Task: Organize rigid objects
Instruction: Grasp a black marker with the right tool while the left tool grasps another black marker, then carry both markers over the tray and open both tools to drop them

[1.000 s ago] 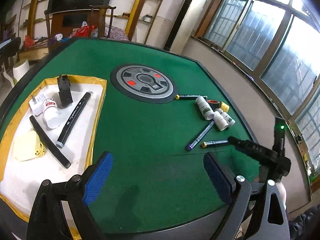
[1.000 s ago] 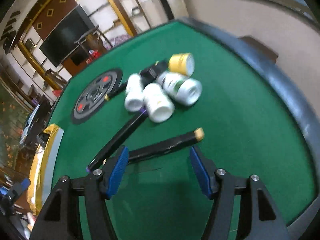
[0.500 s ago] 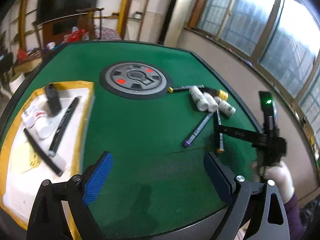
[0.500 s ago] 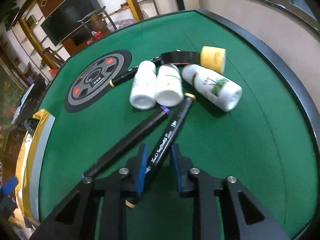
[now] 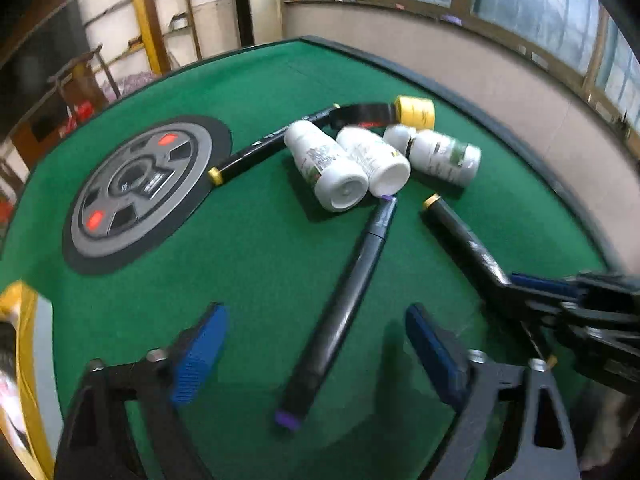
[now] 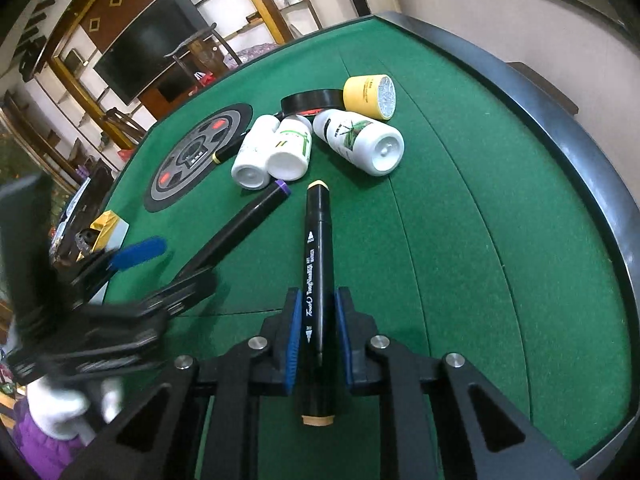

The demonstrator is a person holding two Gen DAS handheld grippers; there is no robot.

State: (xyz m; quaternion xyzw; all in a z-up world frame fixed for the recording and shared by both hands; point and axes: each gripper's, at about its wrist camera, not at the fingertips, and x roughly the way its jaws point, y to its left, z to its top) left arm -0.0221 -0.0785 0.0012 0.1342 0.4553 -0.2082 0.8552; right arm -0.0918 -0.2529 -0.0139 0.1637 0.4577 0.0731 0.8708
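While the right gripper [image 6: 316, 332] is squeezing the yellow-tipped marker [image 6: 318, 280] tight between its blue pads, the left gripper [image 5: 316, 344] is closing in over the purple-tipped marker [image 5: 340, 312] — its jaws are coming together, but the pads are not pressing on the pen yet. This pen is lying flat on the green table [image 5: 260, 248], right between the left jaws. Its long side is pointing away from the gripper, up toward the white bottles [image 5: 348, 164], and it is leaning a little to the right. So the jaws are standing on both sides of its long body, which looks like the right way to pinch it. The left hand is the nearer one for this pen. A second ago the left gripper was far off, looking over the whole table and the white tray, with its jaws wider. Now it is down low beside the pens. The right gripper was open around its marker then, and that marker was lying sideways — now it is pointing straight ahead, held fast.
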